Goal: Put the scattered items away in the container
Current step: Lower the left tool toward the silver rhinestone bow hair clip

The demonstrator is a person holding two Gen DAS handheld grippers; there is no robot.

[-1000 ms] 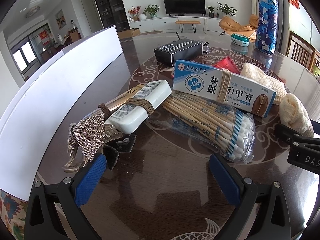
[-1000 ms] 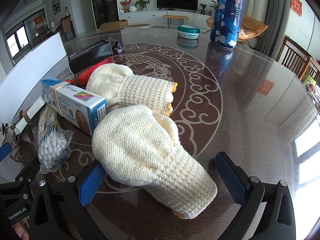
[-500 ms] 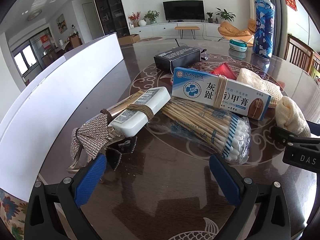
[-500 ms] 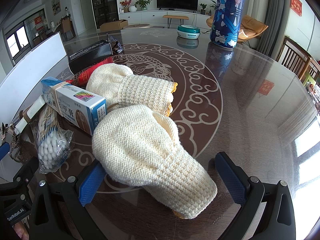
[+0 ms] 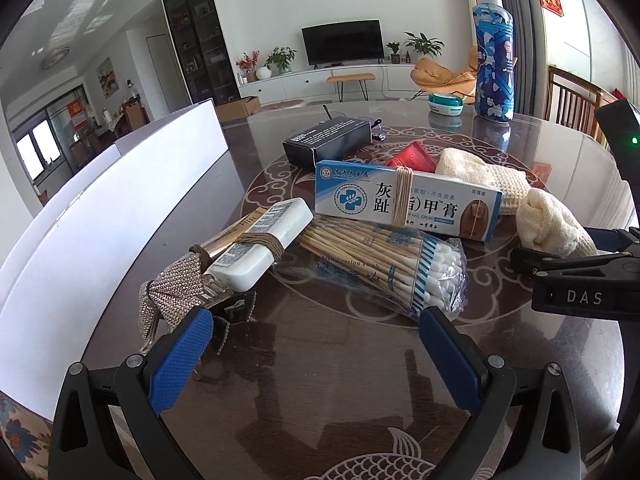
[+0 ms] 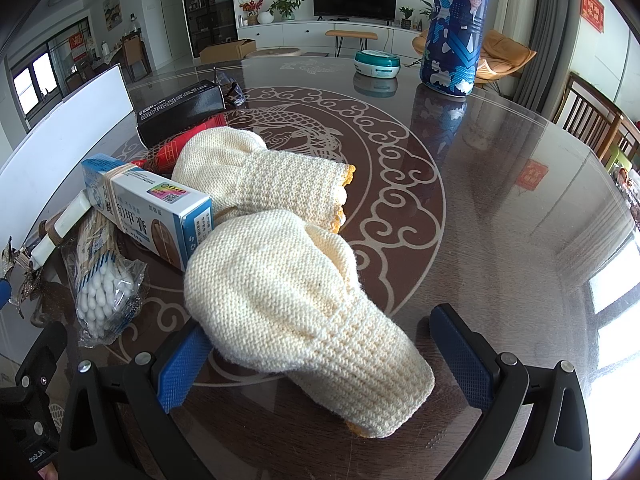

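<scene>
Black frames; blue textured jaws; silver screws

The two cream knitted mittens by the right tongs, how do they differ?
The near mitten lies between the open right tongs, cuff toward the camera; the far mitten lies beyond them, crosswise, cuff pointing right. The near mitten overlaps the far one's edge and touches the nail cream box. Both are cream knit with orange-trimmed cuffs.

You are seeing the red packet (image 5: pixel 412 157) mostly hiding behind the nail cream box (image 5: pixel 404 200) and the far glove (image 6: pixel 260 176). The near glove (image 5: pixel 554 226) is running behind the right gripper's black body at the frame's right edge, and the small print on the black box (image 5: pixel 326 140) is blurring out.
</scene>
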